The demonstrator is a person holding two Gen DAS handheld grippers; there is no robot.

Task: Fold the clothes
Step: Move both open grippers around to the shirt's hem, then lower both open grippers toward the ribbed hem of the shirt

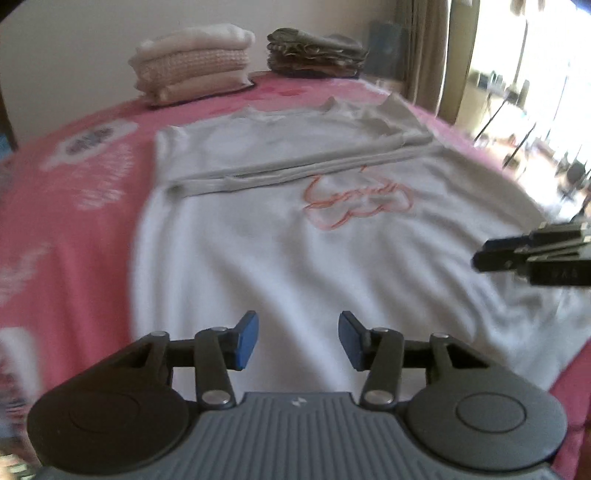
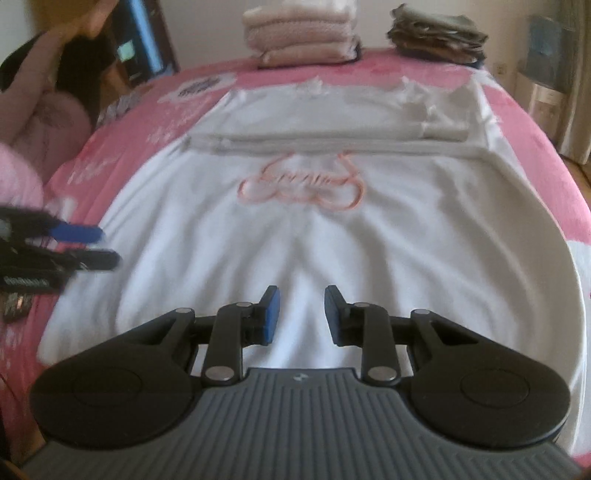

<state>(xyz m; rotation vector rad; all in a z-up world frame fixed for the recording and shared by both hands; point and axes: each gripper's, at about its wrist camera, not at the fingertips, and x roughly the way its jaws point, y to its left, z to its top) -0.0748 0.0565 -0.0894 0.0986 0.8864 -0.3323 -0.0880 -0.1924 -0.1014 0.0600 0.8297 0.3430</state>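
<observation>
**White shirt spread flat, both grippers empty above it**

We saw the pink bedcover point(image 2: 532, 122) carrying a white shirt point(image 2: 295, 236) spread flat, sleeves folded across its upper part above an orange print point(image 2: 301, 184). Beyond it sat a cream folded stack point(image 2: 299, 33) beside an olive folded stack point(image 2: 437, 31). Our left gripper point(image 1: 298, 339) hung over the near hem, jaws parted with nothing between them; our right gripper point(image 2: 301, 314) likewise, narrower, holding nothing.

The white shirt point(image 2: 295, 236) carries an orange cursive word on its chest, above an outlined bow shape, but the blurred letters cannot be read. White script on the pink bedspread point(image 2: 96, 166), left of the shirt, is equally illegible.
</observation>
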